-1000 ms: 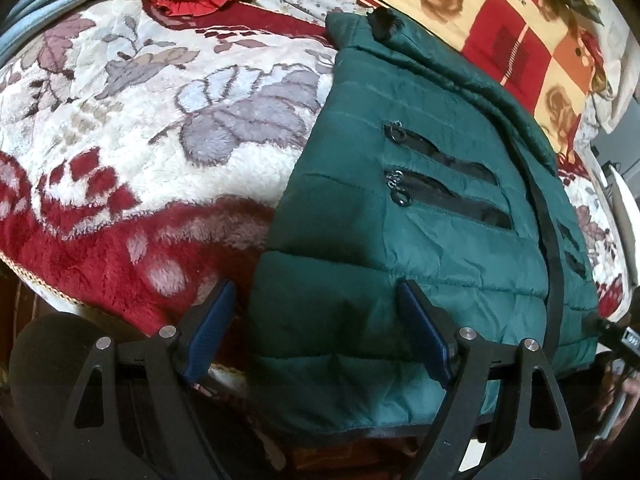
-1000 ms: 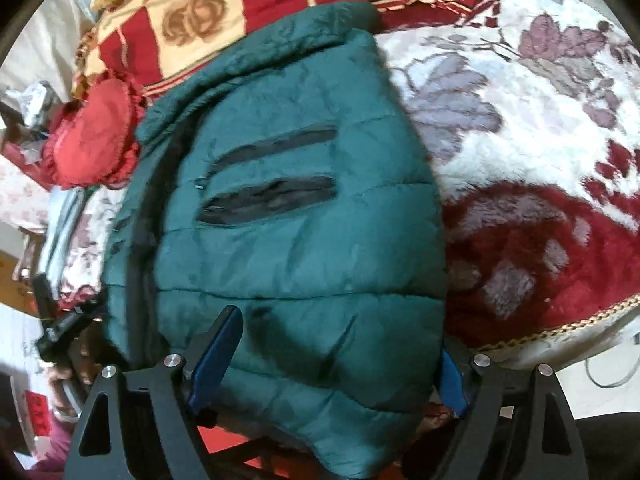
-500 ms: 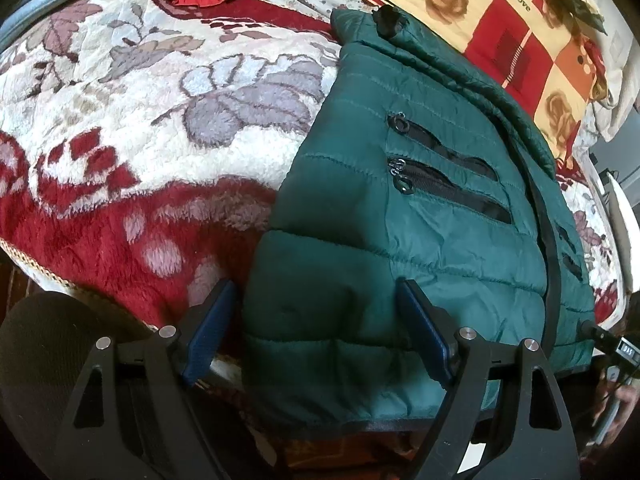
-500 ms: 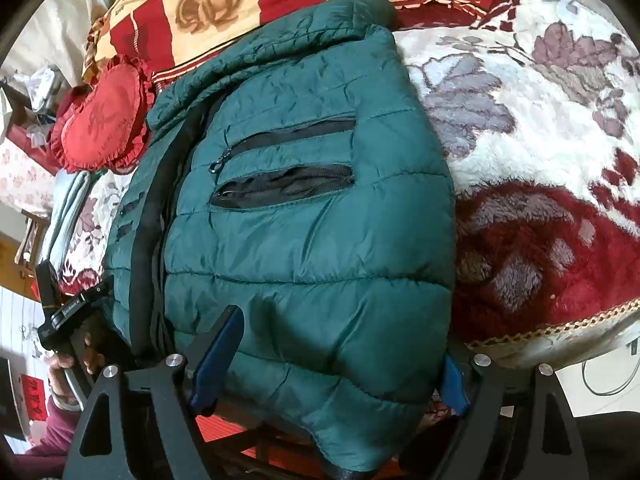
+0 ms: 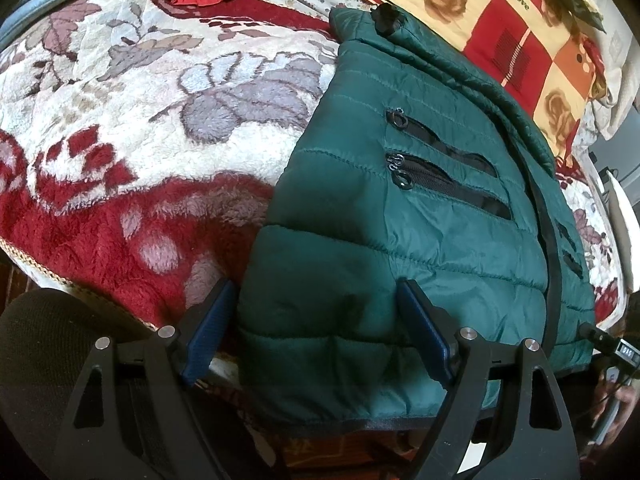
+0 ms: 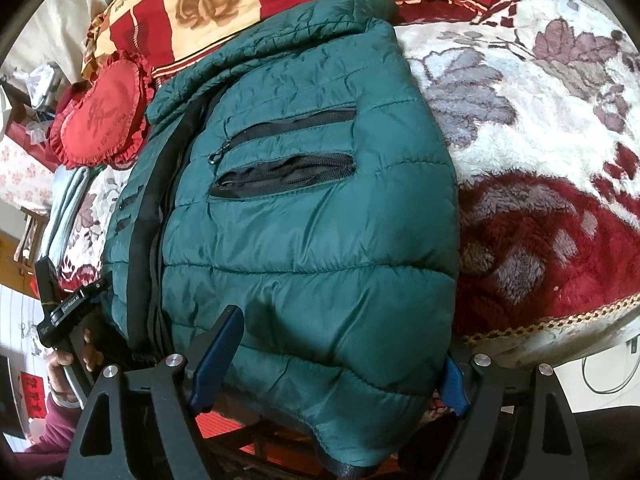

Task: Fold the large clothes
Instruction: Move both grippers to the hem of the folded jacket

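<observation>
Nearest of all, the left claw (image 5: 316, 328) is spread wide, with nothing pinched. One blue finger (image 5: 208, 330) sits just off the coat's left side and the other rests over the bottom corner of the puffy dark green zip-up coat (image 5: 400, 220). The right claw (image 6: 332, 360) is spread wide too, and its fingers stand on both sides of the other bottom corner, so the coat fills the gap but is not squeezed.

The coat lies flat on the bed, on a fuzzy red and white flower blanket (image 5: 140, 152). Its bottom edge hangs a little over the bed's near side, right at both claws. Its long way runs straight out from the claws, up to the collar at the far end. Both claws look about the same closeness to the hem, one at each corner.

Farther back sits a red frilly heart pillow (image 6: 104, 116) and a red and yellow rose-print quilt (image 5: 500, 20).

I think the next move is to pinch both corners and carry the hem up toward the collar.
</observation>
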Available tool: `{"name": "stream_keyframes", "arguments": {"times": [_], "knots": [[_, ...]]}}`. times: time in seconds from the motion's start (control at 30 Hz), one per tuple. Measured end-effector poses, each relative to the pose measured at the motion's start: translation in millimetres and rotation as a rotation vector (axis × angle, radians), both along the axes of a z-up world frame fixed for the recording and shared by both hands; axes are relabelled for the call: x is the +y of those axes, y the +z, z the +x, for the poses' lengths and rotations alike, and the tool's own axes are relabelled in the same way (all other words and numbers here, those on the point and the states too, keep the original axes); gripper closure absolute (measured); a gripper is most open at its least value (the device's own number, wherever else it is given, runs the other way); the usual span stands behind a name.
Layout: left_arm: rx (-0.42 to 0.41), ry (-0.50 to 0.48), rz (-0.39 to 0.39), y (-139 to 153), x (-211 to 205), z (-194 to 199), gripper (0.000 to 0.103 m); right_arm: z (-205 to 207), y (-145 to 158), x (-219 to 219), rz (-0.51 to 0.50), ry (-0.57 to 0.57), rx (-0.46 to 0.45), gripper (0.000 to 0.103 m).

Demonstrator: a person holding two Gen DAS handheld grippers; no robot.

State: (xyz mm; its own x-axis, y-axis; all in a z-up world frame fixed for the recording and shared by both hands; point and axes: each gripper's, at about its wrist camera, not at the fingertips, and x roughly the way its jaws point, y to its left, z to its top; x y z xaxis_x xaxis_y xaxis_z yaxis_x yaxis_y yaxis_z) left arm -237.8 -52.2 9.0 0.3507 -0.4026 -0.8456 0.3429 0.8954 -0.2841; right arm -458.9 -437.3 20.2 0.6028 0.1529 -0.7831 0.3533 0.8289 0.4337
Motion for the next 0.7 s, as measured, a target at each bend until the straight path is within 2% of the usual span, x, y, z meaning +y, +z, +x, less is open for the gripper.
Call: {"name": "stream_keyframes", "arguments": {"times": [0.27, 0.57, 0.63, 0.7], "knots": [[0.01, -0.008, -0.003, -1.3, -1.0, -0.1, 0.019, -1.3, 8.1, 6.0, 0.003, 0.042, -0.025, 0.021], [0.008, -0.014, 0.0, -1.8, -1.4, -0.5, 0.018, 3.1, 3.3, 8.1, -0.008, 0.036, -0.008, 0.022], [0.006, -0.016, 0.003, -2.4, -2.1, -0.7, 0.018, 3.7, 2.7, 8.5, -0.025, 0.031, 0.0, 0.031], [0.009, -0.021, 0.005, -2.8, -2.7, -1.1, 0.018, 3.2, 1.7, 8.1, -0.04, 0.03, 0.007, 0.046]]}}
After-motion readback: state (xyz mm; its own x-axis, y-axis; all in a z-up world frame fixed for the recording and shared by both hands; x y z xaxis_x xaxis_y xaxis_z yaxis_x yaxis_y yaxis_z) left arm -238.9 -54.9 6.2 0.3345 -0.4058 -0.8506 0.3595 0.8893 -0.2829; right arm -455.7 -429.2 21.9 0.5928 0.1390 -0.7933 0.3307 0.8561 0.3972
